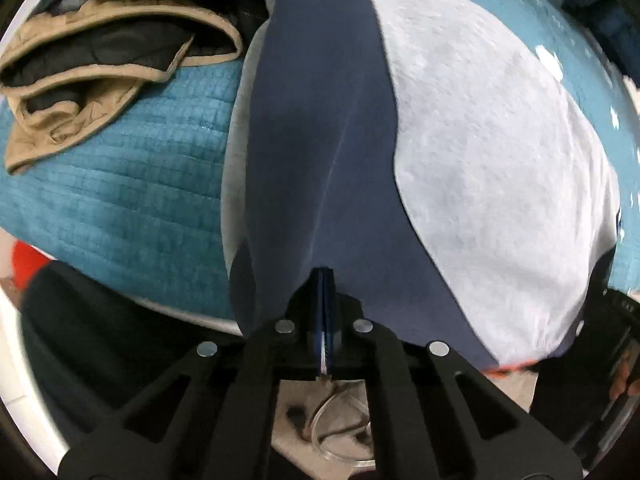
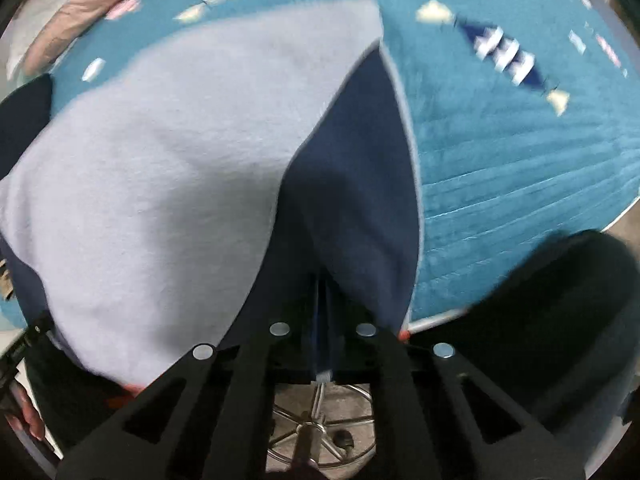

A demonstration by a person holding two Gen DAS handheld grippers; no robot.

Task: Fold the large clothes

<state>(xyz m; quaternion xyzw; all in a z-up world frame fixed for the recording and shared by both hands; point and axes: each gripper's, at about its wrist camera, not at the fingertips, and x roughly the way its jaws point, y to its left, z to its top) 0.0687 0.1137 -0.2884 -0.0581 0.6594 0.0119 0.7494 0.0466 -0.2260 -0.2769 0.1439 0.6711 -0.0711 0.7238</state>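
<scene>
A large garment, navy outside (image 1: pixel 320 128) with a pale grey fleece inside (image 1: pixel 492 168), is stretched over the teal quilted surface (image 1: pixel 132 184). My left gripper (image 1: pixel 325 276) is shut on the garment's near navy edge, which rises in a ridge from the fingertips. In the right wrist view the same garment shows its grey side (image 2: pixel 172 168) and a navy fold (image 2: pixel 352 184). My right gripper (image 2: pixel 322 280) is shut on that navy edge near the surface's front edge.
A tan jacket with black lining (image 1: pixel 96 64) lies bunched at the far left. The teal cover (image 2: pixel 520 160) has fish prints (image 2: pixel 508 56). A chair's chrome base (image 2: pixel 320 432) stands on the floor below. Dark clothing of the person (image 2: pixel 560 340) is close.
</scene>
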